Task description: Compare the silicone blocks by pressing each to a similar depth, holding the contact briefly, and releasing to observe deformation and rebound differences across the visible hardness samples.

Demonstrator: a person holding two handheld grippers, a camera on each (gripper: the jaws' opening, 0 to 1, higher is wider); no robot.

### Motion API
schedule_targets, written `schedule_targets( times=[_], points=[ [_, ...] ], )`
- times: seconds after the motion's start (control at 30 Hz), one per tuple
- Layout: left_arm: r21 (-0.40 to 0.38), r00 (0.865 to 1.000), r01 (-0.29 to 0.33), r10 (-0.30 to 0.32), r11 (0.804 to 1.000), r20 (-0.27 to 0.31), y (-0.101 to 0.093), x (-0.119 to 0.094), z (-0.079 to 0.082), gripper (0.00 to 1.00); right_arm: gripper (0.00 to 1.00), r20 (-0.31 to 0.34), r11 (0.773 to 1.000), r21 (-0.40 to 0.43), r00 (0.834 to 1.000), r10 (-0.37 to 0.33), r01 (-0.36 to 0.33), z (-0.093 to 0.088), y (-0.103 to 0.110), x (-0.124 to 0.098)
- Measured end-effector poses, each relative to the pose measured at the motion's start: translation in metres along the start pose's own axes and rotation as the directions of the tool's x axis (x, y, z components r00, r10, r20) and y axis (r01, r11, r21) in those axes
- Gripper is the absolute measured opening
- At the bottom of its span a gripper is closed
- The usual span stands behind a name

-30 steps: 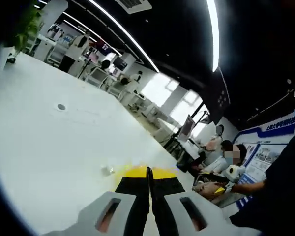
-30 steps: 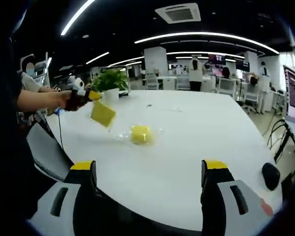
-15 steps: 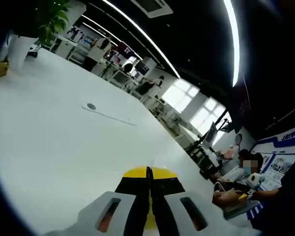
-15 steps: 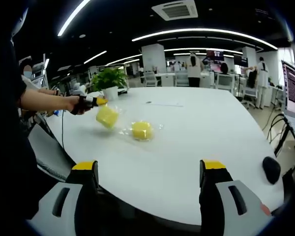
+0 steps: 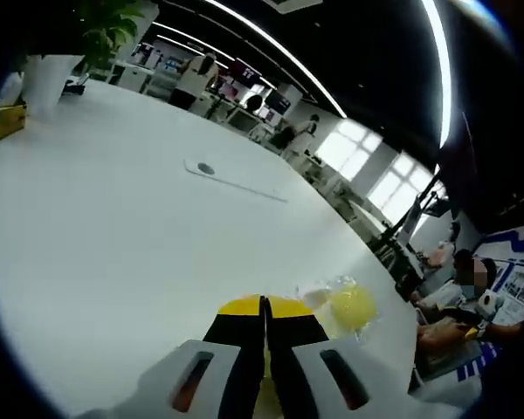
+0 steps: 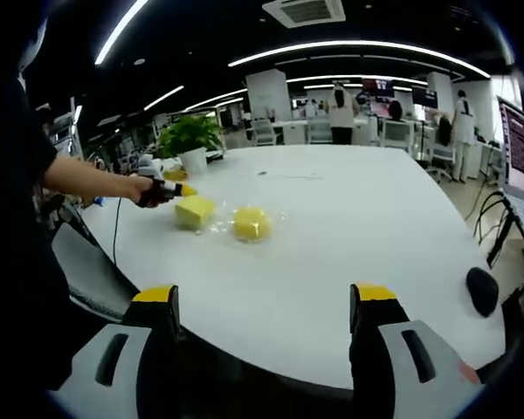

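Left claw is pinching a yellow silicone block, jaws pressed together on it, and the block sits low at the bench, touching it or just above — hard to call from the right gripper view. From the left gripper view, that claw shows its two yellow tips closed with a sliver of yellow between them. Just beside the held block, on its far side from the person's hand, lies the second block, a rounder yellow lump resting on clear plastic wrap. In the left gripper view that second block lies just right of the tips.

Right claw hangs spread wide, holding nothing, well apart from both samples, which lie ahead of it and to its left. So the left hand is plainly the nearer one. My read: once the held sample is set down, the press comes next.

Farther out stand a potted plant and a dark mouse at the bench edge.
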State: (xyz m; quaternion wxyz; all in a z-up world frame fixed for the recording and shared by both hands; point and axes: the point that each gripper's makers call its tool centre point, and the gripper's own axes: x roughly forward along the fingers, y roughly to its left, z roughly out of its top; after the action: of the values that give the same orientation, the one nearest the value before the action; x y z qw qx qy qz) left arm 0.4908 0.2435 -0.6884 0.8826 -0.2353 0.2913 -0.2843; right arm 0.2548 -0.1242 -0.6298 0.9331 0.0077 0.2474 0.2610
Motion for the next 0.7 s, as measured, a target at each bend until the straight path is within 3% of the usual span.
schedule_targets(
  times=[0.13, 0.23, 0.53, 0.7],
  points=[
    [-0.010, 0.999, 0.015, -0.015, 1.000, -0.033, 0.000, 0.003, -0.008, 0.00, 0.68, -0.011, 1.000, -0.001, 1.000, -0.009, 0.009, -0.004, -0.002, -0.003],
    [-0.006, 0.995, -0.013, 0.013, 1.000, -0.098, 0.008, 0.003, -0.021, 0.00, 0.69, -0.007, 1.000, 0.015, 1.000, -0.012, 0.012, -0.003, -0.002, -0.004],
    [-0.007, 0.997, -0.039, 0.038, 0.999, -0.069, 0.010, -0.006, -0.010, 0.13, 0.69, 0.001, 1.000, 0.004, 1.000, 0.007, -0.007, 0.002, 0.002, 0.000],
    [0.078, 0.996, -0.072, 0.075, 0.994, -0.044, 0.006, -0.019, 0.003, 0.18, 0.69, 0.022, 1.000, 0.012, 1.000, 0.018, -0.019, 0.009, 0.004, 0.003]
  ],
)
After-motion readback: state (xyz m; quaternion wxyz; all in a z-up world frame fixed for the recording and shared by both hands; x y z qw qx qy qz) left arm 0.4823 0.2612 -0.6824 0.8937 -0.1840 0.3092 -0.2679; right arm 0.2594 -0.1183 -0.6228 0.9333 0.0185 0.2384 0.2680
